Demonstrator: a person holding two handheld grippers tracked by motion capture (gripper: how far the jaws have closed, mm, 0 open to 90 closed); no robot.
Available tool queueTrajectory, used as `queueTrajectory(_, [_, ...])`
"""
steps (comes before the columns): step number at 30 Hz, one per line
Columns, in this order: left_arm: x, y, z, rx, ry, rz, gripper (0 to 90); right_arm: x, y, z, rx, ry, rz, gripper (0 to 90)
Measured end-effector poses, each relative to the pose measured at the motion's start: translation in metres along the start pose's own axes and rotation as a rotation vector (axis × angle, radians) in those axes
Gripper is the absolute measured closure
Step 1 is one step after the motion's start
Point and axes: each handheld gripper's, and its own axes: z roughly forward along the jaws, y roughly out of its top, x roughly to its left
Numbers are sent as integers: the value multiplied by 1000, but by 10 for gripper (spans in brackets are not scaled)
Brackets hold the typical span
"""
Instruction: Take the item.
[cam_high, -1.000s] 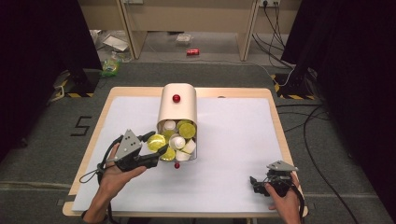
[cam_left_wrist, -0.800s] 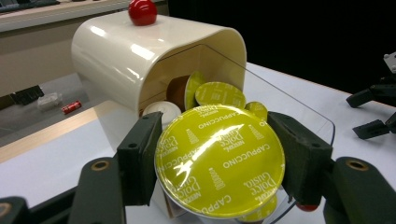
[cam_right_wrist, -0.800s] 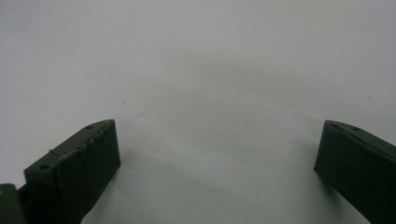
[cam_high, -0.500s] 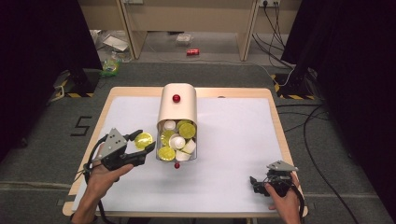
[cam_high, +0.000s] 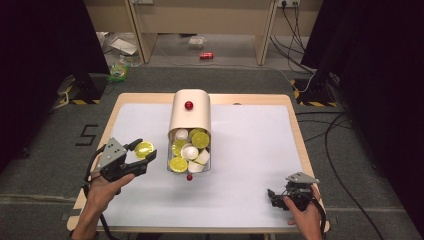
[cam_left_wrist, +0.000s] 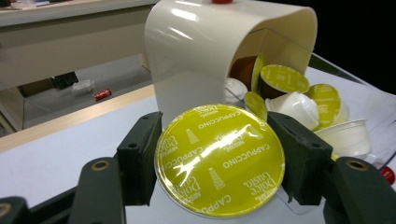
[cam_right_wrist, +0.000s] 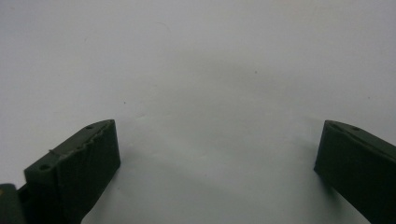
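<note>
**Capsule gripped beside the dispenser**

Dark curtains and grey floor surround a wooden table (cam_high: 295, 130) whose top is covered by a white mat (cam_high: 250, 150). Everything below is placed relative to the cream dispenser (cam_high: 190, 112), an arched holder lying near the middle of the mat with a red knob (cam_high: 188, 105) on its upper surface.

At the dispenser's open end, facing the person, a clear tray (cam_high: 189, 155) spills a heap of coffee capsules (cam_high: 190, 150), some showing yellow-green foil lids, others their white cups. A second small red ball (cam_high: 189, 177) sits just at the near edge of that tray.

Left of the dispenser's mouth and a little apart from it, the left gripper (cam_high: 141, 156) is held above the mat by the person's left hand (cam_high: 102, 187). Its jaws are clamped on a single cappuccino capsule (cam_left_wrist: 219, 161), one jaw pressing each side of the rim; the yellow-green lid faces the gripper's camera, printed with the words Cappuccino and Dolce Gusto. In the left gripper view the dispenser stands close behind this capsule.

Far to the right of the dispenser and nearer the person, by the table's front corner, the right gripper (cam_high: 274, 197) rests low at the mat. Its jaws stand wide apart with bare white mat between them.
</note>
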Motion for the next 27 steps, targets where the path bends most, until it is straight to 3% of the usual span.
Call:
queueTrajectory(17, [14,-22,10,27,36,-27,376,0,0,0,-1,0,-1,2])
queueTrajectory(27, [16,-34,18,38,28,-43,376,0,0,0,-1,-1,-1,2])
